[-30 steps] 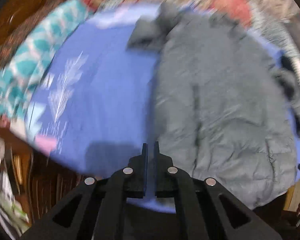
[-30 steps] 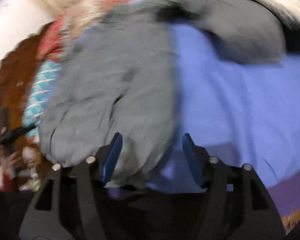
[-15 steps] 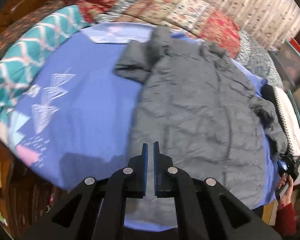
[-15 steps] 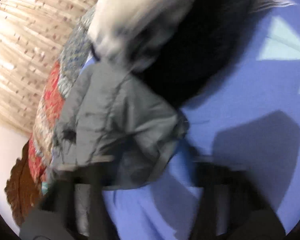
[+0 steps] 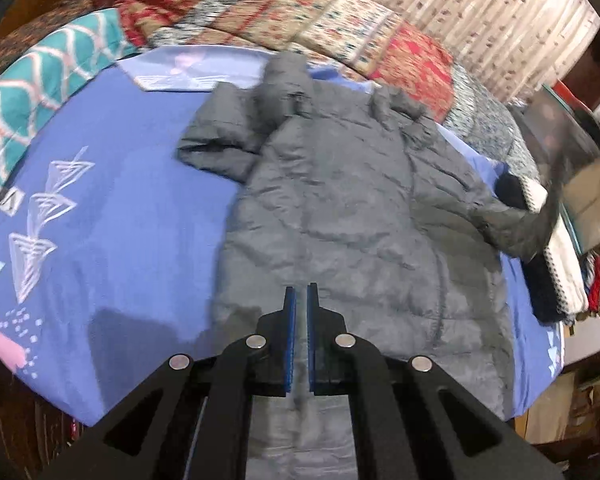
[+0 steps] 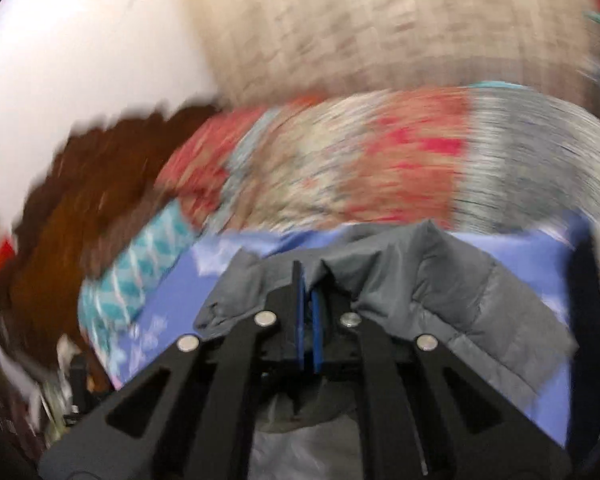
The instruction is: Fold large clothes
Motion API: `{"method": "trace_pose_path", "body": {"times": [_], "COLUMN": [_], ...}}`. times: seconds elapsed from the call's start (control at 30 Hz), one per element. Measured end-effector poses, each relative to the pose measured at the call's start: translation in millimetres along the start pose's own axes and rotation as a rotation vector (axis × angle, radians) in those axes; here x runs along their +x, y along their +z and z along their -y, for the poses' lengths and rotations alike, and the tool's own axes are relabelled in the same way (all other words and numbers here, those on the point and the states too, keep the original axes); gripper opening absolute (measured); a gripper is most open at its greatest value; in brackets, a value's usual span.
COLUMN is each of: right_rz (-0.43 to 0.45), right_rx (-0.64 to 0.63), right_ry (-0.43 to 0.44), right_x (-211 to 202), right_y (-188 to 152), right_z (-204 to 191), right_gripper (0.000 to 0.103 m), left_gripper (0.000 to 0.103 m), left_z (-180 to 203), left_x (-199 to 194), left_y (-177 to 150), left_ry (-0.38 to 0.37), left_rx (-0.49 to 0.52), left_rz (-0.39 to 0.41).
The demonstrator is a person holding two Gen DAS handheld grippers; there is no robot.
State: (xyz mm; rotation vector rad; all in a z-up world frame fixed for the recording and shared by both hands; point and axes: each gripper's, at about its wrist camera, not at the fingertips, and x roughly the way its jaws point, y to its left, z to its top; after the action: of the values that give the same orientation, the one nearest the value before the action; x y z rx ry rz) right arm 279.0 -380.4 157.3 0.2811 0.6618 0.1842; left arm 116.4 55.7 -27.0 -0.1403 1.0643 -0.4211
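Right gripper (image 6: pixel 307 312): jaws are closing to a thin slit, and a pinch of the grey padded jacket (image 6: pixel 440 280) is sitting between the blue pads (image 6: pixel 299 320). Fabric is bunching up on both sides of the fingers, so the grip is reading as real, not a near miss. The background in this view is smearing badly; the gripper is evidently swinging.

Left gripper (image 5: pixel 301 320): jaws are standing nearly together, a narrow gap showing between the pads. I cannot tell whether any cloth is caught there; the jacket (image 5: pixel 360 208) is lying directly under and ahead of the fingertips, hem nearest, hood end farthest, spread lengthwise on the blue bedsheet (image 5: pixel 132 200).

Judgement on the step: a sleeve or side edge is being lifted for a fold toward the jacket's middle. To do it well, the right gripper should be carrying the pinched edge low and slow across the body, laying it flat rather than dropping it, while the left is pressing the hem side so the slippery shell is not sliding on the sheet. The left-hand sleeve (image 5: pixel 216 144), ahead and left of the left gripper, is lying crumpled and needs the same treatment.

Beyond the jacket, a patterned quilt (image 5: pixel 320 28) is bunching along the far edge.

Containers: none are showing in either view.
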Motion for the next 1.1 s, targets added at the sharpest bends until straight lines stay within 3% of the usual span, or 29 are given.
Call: {"method": "trace_pose_path", "body": {"times": [0.1,0.17,0.23,0.3,0.43,0.47,0.5,0.53,0.57,0.63,0.73,0.8,0.83,0.93,1.0,1.03,1.07,1.1], "right_rz": [-0.180,-0.250,-0.389,-0.402,-0.358,-0.366,-0.368,-0.355,-0.330,-0.321,-0.257,-0.247,-0.270,-0.361,-0.402,-0.391,-0.393,-0.434], "right_rx": [-0.168,-0.208,-0.167,-0.122,-0.134,-0.146,-0.156,-0.156,-0.155,-0.173,-0.258,-0.489,-0.651,-0.947,-1.169,-1.284,-1.358,-1.453], "right_ry": [-0.034,-0.059,-0.071,-0.053,-0.039,-0.053,-0.044,-0.012,0.012,0.023,-0.107,-0.131,-0.137,-0.192,-0.322,-0.439,-0.498,-0.548], "right_x": [133.4,195.8,255.6,257.4,240.3,235.5,237.7,228.8,228.0,218.6,207.3,210.5,222.2,269.5,319.2,350.4,368.3,390.5], "right_y": [5.3,-25.1,-60.1,-89.2,-89.1,-83.8,-77.2,-68.1,-62.9,-52.6,-47.3,-59.9,-76.3,-128.1,-171.7,-192.1,-204.2,-220.9], "right_z": [-48.2,-55.0,-49.2,-42.6,-55.0,-61.6,-76.2,-85.4,-96.0,-111.6,-141.4,-194.4,-230.6,-286.5,-305.4,-308.0,-308.1,-307.1], "right_gripper": [0.005,0.005,0.005,0.005,0.006,0.022,0.070,0.094,0.097,0.097,0.097,0.097,0.097,0.097,0.094,0.091,0.075,0.034], "left_gripper": [0.027,0.027,0.027,0.027,0.027,0.027,0.027,0.027,0.027,0.027,0.027,0.027,0.027,0.027,0.027,0.027,0.027,0.027], "left_z": [-23.7,-44.9,-64.9,-80.2,-108.0,-111.8,-115.6,-117.1,-119.4,-123.7,-131.9,-138.2,-141.9,-155.0,-163.2,-166.6,-169.5,-173.4], "left_x": [-9.5,-16.4,-22.6,-26.3,-21.4,-19.7,-18.1,-17.3,-17.1,-17.0,-17.0,-17.9,-18.8,-23.6,-32.3,-36.2,-40.0,-44.3], "left_y": [-4.1,-8.3,-12.3,-15.3,-14.3,-14.0,-13.2,-13.3,-13.1,-15.1,-20.0,-23.0,-24.0,-26.9,-32.2,-34.7,-37.0,-40.2], "left_ry": [0.052,0.078,0.093,0.106,0.102,0.095,0.081,0.069,0.056,0.027,-0.004,-0.012,-0.015,-0.011,-0.010,-0.009,-0.004,0.007], "left_rx": [-0.043,-0.086,-0.118,-0.130,-0.154,-0.159,-0.165,-0.170,-0.174,-0.182,-0.191,-0.201,-0.208,-0.233,-0.261,-0.271,-0.279,-0.285], "left_rz": [0.019,0.022,0.022,0.024,0.019,0.022,0.032,0.040,0.049,0.067,0.077,0.082,0.087,0.101,0.120,0.128,0.134,0.135]}}
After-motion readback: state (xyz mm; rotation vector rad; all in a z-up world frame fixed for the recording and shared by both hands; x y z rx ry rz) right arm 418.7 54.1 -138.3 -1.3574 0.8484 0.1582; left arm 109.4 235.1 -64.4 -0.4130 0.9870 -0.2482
